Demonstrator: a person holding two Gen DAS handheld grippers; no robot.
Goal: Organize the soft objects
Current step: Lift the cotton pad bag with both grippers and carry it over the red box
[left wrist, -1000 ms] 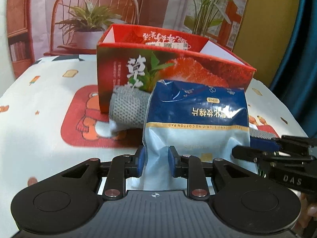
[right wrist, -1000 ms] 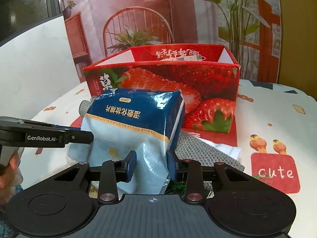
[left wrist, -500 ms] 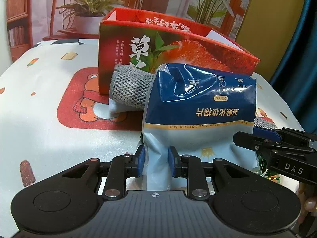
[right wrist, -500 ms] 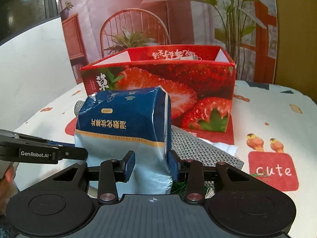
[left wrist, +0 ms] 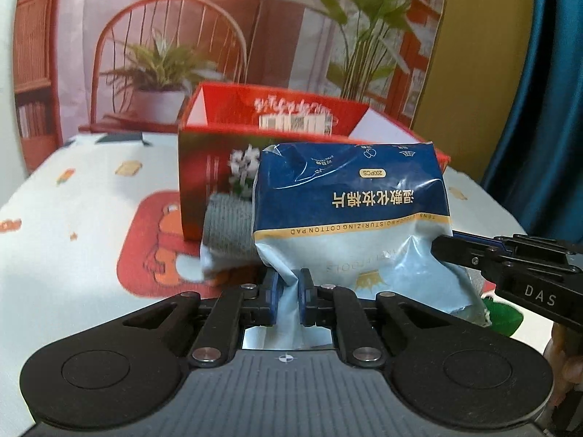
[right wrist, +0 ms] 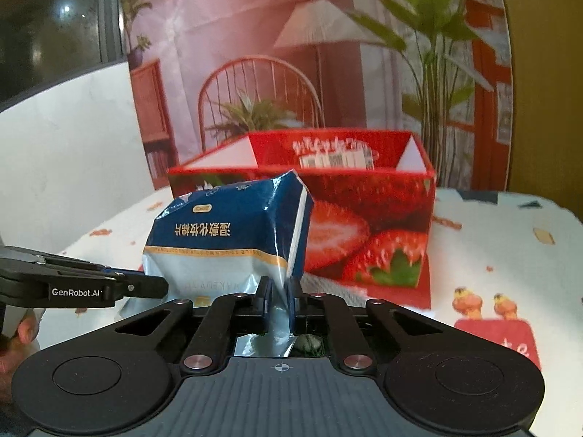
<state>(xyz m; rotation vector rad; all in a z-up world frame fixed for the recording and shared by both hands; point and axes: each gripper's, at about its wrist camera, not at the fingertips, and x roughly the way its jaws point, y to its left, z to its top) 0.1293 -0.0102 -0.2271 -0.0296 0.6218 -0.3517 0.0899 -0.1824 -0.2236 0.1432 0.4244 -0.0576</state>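
Your left gripper (left wrist: 288, 300) is closing, its fingers (left wrist: 271, 296) pinching the lower corner of the blue cotton pad pack (left wrist: 349, 215). Your right gripper (right wrist: 280, 304) is clamped tight on the pack's other bottom corner. The pack hangs upside down before the strawberry box (right wrist: 364, 218), over the grey knit cloth (left wrist: 227, 227) on the desk (left wrist: 91, 200).

Printed tablecloth (left wrist: 91, 189) lies ahead of the gripper; beyond it hangs a backdrop (right wrist: 255, 36) picturing chair and plants, apparently printed; teal curtain (left wrist: 539, 109) far right.
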